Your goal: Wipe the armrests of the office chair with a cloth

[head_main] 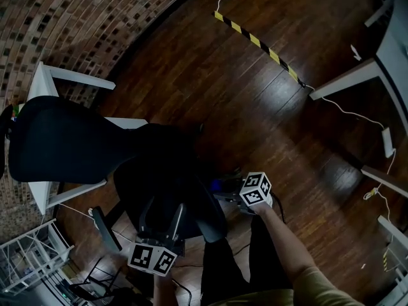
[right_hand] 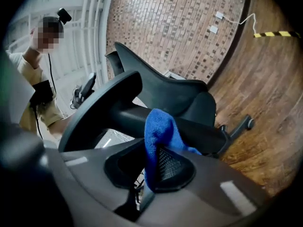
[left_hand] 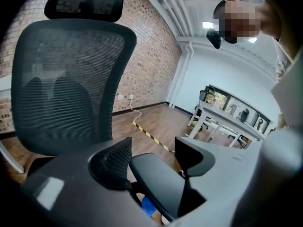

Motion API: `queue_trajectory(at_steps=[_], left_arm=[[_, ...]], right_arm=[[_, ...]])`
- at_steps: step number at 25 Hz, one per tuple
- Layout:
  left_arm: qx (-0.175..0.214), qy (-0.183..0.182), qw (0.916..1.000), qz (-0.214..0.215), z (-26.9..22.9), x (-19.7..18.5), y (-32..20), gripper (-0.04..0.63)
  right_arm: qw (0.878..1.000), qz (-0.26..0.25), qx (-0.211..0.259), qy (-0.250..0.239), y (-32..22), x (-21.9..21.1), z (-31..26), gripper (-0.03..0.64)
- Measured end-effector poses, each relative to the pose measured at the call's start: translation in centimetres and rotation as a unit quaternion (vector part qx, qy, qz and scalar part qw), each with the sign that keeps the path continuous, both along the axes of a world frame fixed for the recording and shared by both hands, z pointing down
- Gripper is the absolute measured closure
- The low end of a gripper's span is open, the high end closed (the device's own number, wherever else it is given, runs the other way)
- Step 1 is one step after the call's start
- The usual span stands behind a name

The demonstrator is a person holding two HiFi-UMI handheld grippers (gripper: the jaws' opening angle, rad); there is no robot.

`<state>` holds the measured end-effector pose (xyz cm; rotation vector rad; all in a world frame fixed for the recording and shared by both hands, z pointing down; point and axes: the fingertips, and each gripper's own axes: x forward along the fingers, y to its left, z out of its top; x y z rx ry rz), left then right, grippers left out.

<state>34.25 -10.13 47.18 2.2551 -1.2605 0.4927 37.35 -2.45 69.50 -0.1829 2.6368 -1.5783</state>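
The black office chair (head_main: 64, 139) stands at the left of the head view, and its mesh back (left_hand: 71, 79) fills the left gripper view. My right gripper (head_main: 222, 189) is shut on a blue cloth (head_main: 215, 185) at the near armrest (head_main: 209, 220). In the right gripper view the cloth (right_hand: 158, 126) bulges from the right gripper (right_hand: 158, 161) against the dark armrest (right_hand: 128, 117). My left gripper (head_main: 162, 205) stands open over the seat, just left of that armrest. The armrest pad (left_hand: 158, 183) shows between its spread jaws, with the left gripper (left_hand: 154, 154) touching nothing I can see. A bit of cloth (left_hand: 147, 206) peeks out below.
White desk frames stand behind the chair (head_main: 44, 88) and at the right (head_main: 347, 81). Yellow-black tape (head_main: 255, 40) crosses the wooden floor at the back. White cables (head_main: 357, 116) trail at the right. A wire rack (head_main: 25, 254) sits at the bottom left.
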Motion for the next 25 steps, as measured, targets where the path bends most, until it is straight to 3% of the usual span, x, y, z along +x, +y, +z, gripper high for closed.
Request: queue_trajectory(at_steps=[5, 12, 16, 18, 22, 25], left_arm=[[-0.002, -0.003, 0.9999, -0.012, 1.0, -0.8, 0.4, 0.313], [-0.021, -0.006, 0.9994, -0.027, 3.2, -2.3, 1.7, 0.313], [-0.019, 0.0, 0.9986, -0.049, 3.7, -3.7, 2.0, 0.313], [-0.018, 0.009, 0.9978, -0.063, 3.8, -4.1, 2.5, 0.313], [-0.013, 0.022, 0.9976, -0.064, 3.4, -5.3, 3.6, 0.313], [-0.005, 0.04, 0.9964, -0.075, 2.4, -7.8, 4.8, 0.313]], right_arm=[[0.997, -0.007, -0.025, 0.07, -1.5, 0.0, 5.9, 0.588], [0.993, -0.028, -0.059, 0.101, -3.7, 0.7, 11.2, 0.586], [0.982, -0.014, -0.067, 0.174, -5.3, 1.0, 14.2, 0.586], [0.982, -0.001, -0.055, 0.181, -5.9, 1.8, 12.9, 0.586], [0.989, 0.059, -0.041, 0.131, -7.0, 6.3, 6.7, 0.586], [0.989, 0.041, 0.001, 0.143, -6.9, 10.6, 0.1, 0.584]])
